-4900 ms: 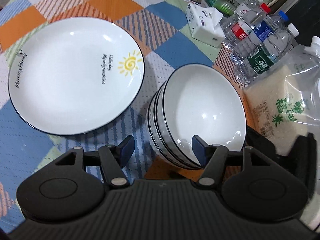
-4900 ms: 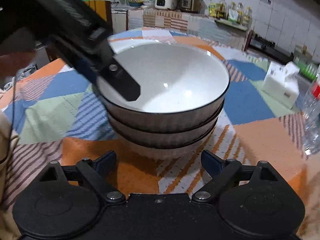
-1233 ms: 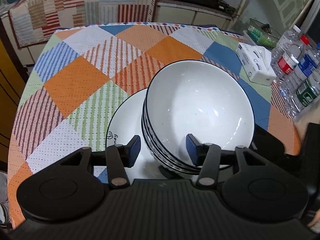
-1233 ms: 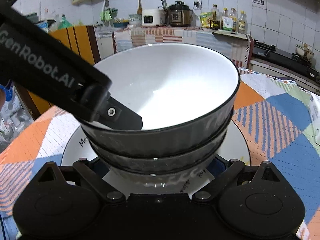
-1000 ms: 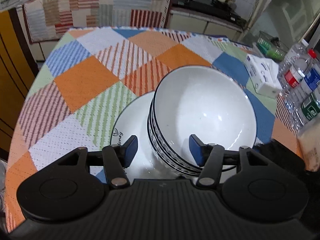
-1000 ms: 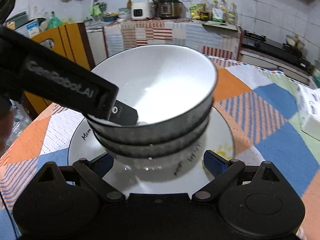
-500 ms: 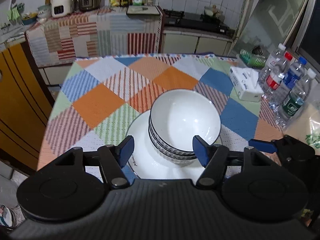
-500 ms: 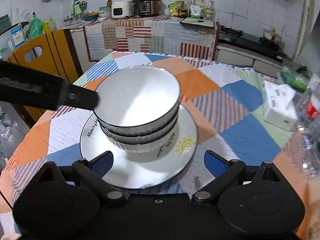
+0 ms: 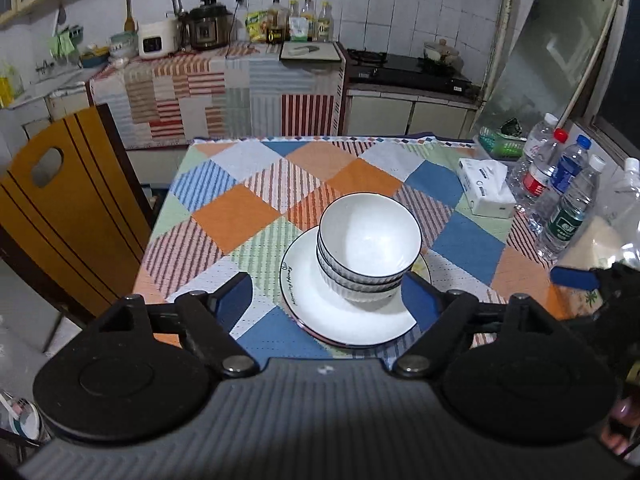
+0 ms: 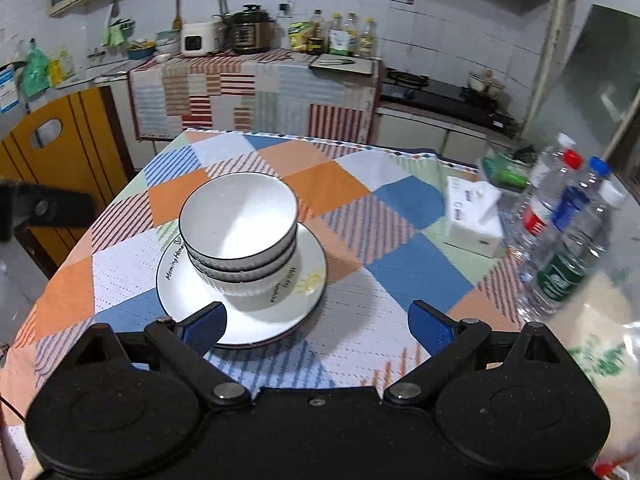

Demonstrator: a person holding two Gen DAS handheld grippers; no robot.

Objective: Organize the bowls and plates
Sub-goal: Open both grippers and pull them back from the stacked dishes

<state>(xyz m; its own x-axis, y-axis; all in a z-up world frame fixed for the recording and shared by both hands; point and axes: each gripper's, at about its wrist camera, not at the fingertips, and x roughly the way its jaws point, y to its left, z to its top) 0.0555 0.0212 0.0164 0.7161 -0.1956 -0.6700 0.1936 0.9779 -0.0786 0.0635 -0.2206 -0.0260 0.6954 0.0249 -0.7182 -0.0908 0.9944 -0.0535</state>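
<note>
A stack of three white bowls with dark rims (image 9: 366,250) stands on a white plate (image 9: 316,312) with a sun drawing, on the patchwork tablecloth. The same stack (image 10: 240,228) and plate (image 10: 188,292) show in the right wrist view. My left gripper (image 9: 327,300) is open and empty, held back above the near table edge. My right gripper (image 10: 318,326) is open and empty, also drawn back from the plate. A fingertip of the right gripper (image 9: 572,278) shows at the right of the left wrist view.
A tissue box (image 9: 484,194) and several water bottles (image 9: 560,200) stand at the table's right side, with a bag of rice (image 10: 600,320) near them. A wooden chair (image 9: 60,216) stands left of the table. Kitchen counters lie behind.
Both grippers have let go of the bowl stack, which now rests on the plate, and have pulled back and up from it, open.
</note>
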